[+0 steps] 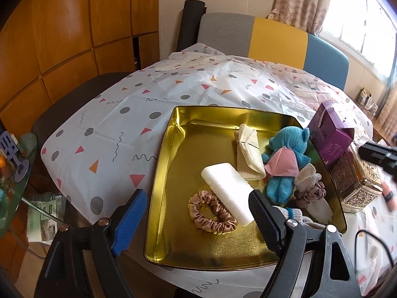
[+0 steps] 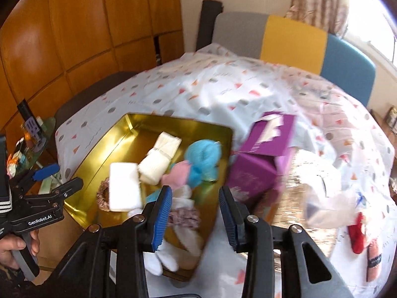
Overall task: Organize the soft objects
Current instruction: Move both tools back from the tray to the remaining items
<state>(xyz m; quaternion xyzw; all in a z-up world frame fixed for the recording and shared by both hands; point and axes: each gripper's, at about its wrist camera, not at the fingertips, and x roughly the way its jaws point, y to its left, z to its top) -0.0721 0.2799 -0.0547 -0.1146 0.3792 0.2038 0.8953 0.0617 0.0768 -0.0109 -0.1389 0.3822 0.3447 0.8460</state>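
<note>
One gold tray [image 1: 161,173] sits on the surface. In it lie one white foam block [image 1: 228,188], one blue teddy [image 1: 285,149], one cream cloth roll [image 1: 248,151] and two scrunchies. The left gripper [image 1: 198,213] is wide open and empty. The right gripper [image 2: 196,213] is partly open and empty too.
</note>
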